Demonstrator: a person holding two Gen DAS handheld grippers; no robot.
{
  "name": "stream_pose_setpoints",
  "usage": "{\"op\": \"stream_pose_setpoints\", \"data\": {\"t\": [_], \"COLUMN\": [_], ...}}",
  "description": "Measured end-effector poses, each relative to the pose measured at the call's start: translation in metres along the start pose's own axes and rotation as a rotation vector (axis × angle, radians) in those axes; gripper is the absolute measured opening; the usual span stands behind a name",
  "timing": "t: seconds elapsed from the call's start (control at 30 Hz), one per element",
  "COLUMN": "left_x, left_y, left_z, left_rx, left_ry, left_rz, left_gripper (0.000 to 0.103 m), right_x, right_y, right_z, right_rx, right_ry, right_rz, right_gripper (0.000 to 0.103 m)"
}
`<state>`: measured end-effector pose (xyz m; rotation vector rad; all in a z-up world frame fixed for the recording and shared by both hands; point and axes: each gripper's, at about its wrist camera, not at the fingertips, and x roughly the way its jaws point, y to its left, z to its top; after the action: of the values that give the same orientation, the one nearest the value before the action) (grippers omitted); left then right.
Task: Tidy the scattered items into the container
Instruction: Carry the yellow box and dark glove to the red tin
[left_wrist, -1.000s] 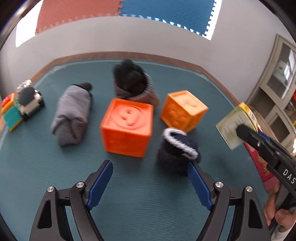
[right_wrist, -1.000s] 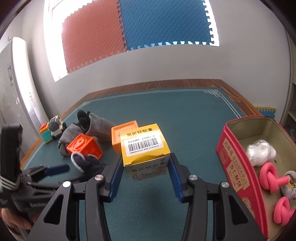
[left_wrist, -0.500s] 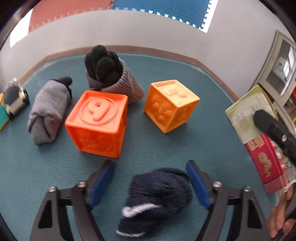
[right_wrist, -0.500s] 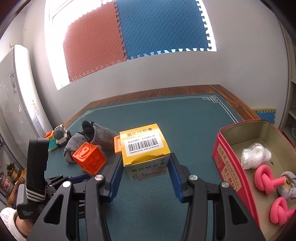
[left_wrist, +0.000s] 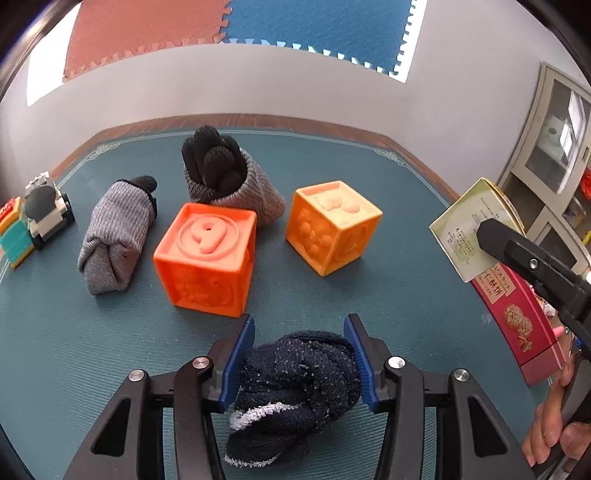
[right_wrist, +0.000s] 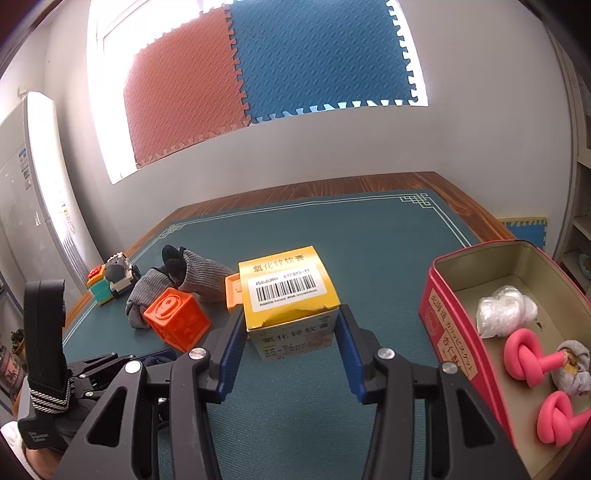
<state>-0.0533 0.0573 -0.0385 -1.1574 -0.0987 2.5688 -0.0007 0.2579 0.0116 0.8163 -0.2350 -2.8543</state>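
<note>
Our left gripper (left_wrist: 299, 354) is clamped on a dark navy sock (left_wrist: 295, 376). Our right gripper (right_wrist: 291, 343) grips a yellow box (right_wrist: 290, 295), held above the mat.

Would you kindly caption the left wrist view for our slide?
Left gripper closes on a navy sock bundle beside two orange blocks.

On the tabletop (left_wrist: 388, 295) two cubes sit side by side, number cube (left_wrist: 207, 258) left, other cube (left_wrist: 332, 225) right. Two gloves (left_wrist: 118, 236) lie behind, toys (left_wrist: 37, 218) far left, tin (right_wrist: 461, 332) right, sock (left_wrist: 295, 380) nearest.
</note>
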Motion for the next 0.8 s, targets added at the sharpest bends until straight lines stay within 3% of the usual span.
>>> {"op": "stream_pose_setpoints", "data": {"t": [0.23, 0.4, 0.6, 0.8], "left_x": [-0.007, -0.004, -0.014, -0.017], "left_y": [-0.003, -0.028, -0.054, -0.084], "left_z": [-0.001, -0.002, 0.001, 0.003], "left_rx": [0.002, 0.014, 0.055, 0.097], "left_ry": [-0.006, -0.019, -0.038, -0.047], "left_rz": [-0.012, -0.029, -0.057, -0.091], "left_gripper": [0.052, 0.052, 0.052, 0.052], "right_x": [-0.01, -0.026, -0.061, -0.088], "right_y": [-0.006, -0.021, -0.054, -0.099], "right_z": [0.004, 0.007, -0.002, -0.017], "right_rx": [0.02, 0.056, 0.121, 0.193], "right_ry": [-0.03, -0.074, -0.14, -0.152], "right_rz": [-0.021, -0.066, -0.186, -0.3], "right_gripper": [0.051, 0.052, 0.052, 0.052]}}
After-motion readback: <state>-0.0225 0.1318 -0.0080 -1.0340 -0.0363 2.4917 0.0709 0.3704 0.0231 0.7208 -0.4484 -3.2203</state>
